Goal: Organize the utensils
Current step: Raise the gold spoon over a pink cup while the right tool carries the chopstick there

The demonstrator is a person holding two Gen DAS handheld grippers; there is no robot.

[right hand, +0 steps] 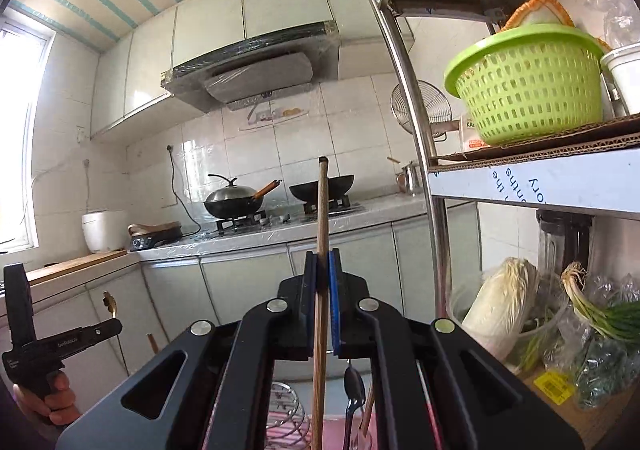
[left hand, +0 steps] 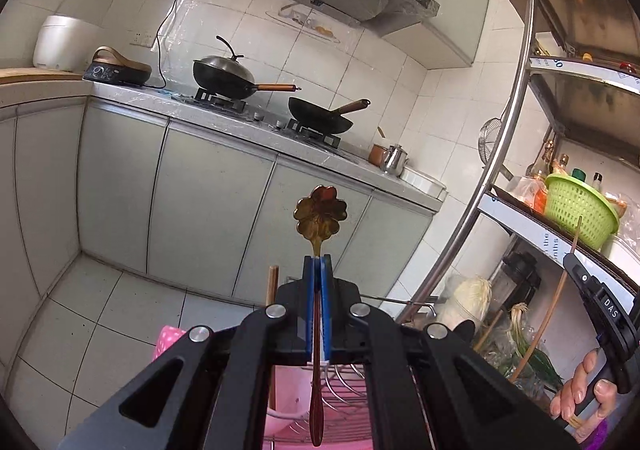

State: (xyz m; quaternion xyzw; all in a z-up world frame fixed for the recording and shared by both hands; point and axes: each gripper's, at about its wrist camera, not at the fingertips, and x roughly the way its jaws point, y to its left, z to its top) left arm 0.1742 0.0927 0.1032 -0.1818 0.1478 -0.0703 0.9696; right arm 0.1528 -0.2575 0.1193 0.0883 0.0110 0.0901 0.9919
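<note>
The left gripper has its jaws clamped on a gold spoon, bowl up; the right gripper pinches a wooden chopstick, both held in the air above a pink wire rack. To do this well, I judge each should be kept upright and firmly held, then lowered into its own slot in the rack one at a time, clear of the steel shelf post.

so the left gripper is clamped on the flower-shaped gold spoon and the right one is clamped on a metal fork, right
Not quite. The right gripper is shut on a wooden chopstick, not a metal fork; the right wrist view shows the stick rising between its blue pads. The rest holds: the left gripper is clamped on the flower-shaped gold spoon.
</note>
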